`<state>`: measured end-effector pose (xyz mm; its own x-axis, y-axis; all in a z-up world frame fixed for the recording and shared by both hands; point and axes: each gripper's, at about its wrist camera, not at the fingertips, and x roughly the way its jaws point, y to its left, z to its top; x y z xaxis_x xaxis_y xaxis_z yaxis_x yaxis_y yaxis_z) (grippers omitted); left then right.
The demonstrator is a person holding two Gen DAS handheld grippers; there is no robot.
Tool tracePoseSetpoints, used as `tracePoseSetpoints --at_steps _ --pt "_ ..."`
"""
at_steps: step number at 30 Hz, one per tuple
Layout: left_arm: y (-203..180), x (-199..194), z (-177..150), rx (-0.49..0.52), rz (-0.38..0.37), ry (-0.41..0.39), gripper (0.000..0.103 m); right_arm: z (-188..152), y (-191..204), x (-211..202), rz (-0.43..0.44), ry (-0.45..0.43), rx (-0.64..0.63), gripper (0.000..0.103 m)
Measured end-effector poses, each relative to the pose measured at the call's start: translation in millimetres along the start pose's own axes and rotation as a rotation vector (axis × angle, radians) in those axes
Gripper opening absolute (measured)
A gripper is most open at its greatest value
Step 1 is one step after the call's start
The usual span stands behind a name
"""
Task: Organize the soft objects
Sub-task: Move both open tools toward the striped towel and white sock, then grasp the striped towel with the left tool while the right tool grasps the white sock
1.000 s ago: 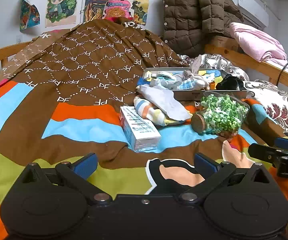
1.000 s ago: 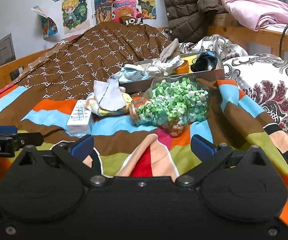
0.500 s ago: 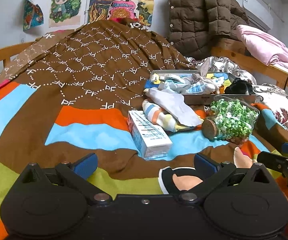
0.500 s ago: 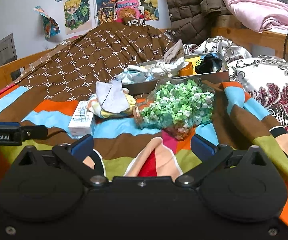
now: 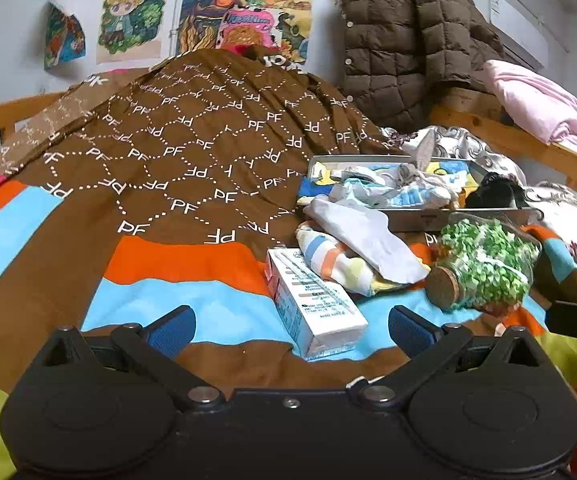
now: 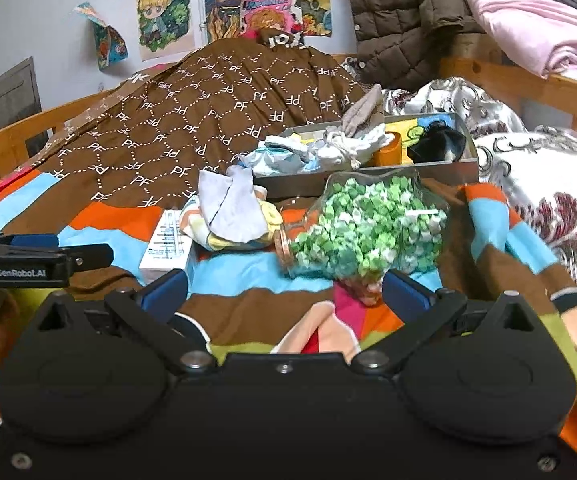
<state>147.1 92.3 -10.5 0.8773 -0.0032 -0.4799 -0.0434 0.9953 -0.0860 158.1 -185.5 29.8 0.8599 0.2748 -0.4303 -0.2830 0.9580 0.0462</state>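
Hovering wide open and empty near the quilt's front edge, the left gripper [image 5: 288, 324] and right gripper [image 6: 284, 290] face 2 loose socks [image 5: 362, 254] lying just short of the far sock-filled tray [image 5: 424, 214], presumably their destination.

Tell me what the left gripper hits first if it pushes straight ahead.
Most likely the white carton lying on the blanket: it sits just ahead of the open left gripper, slightly right of centre. Depth is hard to judge.

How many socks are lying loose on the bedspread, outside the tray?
2: a white sock draped over a striped sock, both between the white box and the tray. More may be hidden underneath; the tray's own pile is not counted.
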Motion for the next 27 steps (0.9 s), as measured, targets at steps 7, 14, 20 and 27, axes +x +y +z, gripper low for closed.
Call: tracePoseSetpoints --at_steps 7,14,20,27 --pt "-3.9 11.3 3.4 -0.016 -0.018 -0.01 0.102 9.5 0.0 7.1 0.0 0.033 -0.033 0.103" --pt "-6.4 21.0 7.5 -0.01 -0.034 -0.009 0.102 14.0 -1.2 17.2 -0.012 0.072 -0.04 0.103" --pt "-3.3 29.9 11.3 -0.016 -0.044 -0.008 0.102 28.0 3.0 31.3 0.019 0.104 -0.129 0.103" --pt "-0.8 43.6 15.4 0.024 -0.085 -0.028 0.102 61.0 14.7 59.7 0.074 0.135 -0.264 0.103"
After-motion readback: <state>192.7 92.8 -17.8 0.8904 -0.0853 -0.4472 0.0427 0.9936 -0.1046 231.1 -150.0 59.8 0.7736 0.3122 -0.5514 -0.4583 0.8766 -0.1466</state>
